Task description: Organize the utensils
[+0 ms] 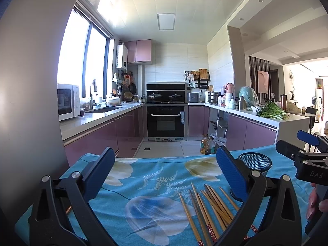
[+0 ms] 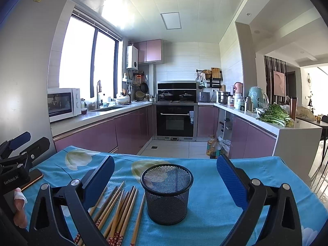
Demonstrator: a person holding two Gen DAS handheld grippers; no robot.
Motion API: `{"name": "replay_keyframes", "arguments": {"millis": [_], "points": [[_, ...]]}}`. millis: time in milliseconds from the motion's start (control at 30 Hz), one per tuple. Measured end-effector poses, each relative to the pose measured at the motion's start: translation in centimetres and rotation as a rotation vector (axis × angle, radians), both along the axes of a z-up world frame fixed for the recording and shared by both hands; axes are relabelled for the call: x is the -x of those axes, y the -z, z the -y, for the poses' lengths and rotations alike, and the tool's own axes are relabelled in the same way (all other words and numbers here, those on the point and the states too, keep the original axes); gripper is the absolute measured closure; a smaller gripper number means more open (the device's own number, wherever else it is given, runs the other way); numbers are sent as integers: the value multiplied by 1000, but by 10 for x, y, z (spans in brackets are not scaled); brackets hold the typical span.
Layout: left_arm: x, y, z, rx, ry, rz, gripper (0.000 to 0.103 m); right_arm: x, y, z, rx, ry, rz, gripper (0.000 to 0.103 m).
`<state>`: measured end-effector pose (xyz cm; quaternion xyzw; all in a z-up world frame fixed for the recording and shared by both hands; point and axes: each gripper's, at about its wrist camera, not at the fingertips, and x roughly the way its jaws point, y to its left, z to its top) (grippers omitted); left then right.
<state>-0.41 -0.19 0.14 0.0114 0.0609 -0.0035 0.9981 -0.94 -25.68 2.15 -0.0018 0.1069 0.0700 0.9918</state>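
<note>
Several wooden chopsticks [image 1: 209, 209] with red patterned ends lie loose on the blue flowered tablecloth [image 1: 147, 176]; they also show in the right wrist view [image 2: 119, 211]. A black mesh cup [image 2: 167, 193] stands upright just right of them, empty as far as I can see; it also shows in the left wrist view [image 1: 256, 163]. My left gripper [image 1: 164, 176] is open and empty above the cloth, left of the chopsticks. My right gripper [image 2: 166, 180] is open and empty, with the cup between its fingers' line of sight.
A phone [image 2: 32, 179] lies on the cloth at the left. The table's far edge [image 2: 164, 157] drops to the kitchen floor, where oil bottles [image 2: 213, 146] stand. Counters, an oven [image 2: 175, 121] and a microwave [image 2: 63, 103] lie beyond.
</note>
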Motion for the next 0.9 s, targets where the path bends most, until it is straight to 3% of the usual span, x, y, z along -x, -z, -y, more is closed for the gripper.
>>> {"name": "replay_keyframes", "arguments": {"millis": [900], "points": [[-2,0,-1,1,0,-6,6,-1,2,3,-2,-4,-4,7]]}}
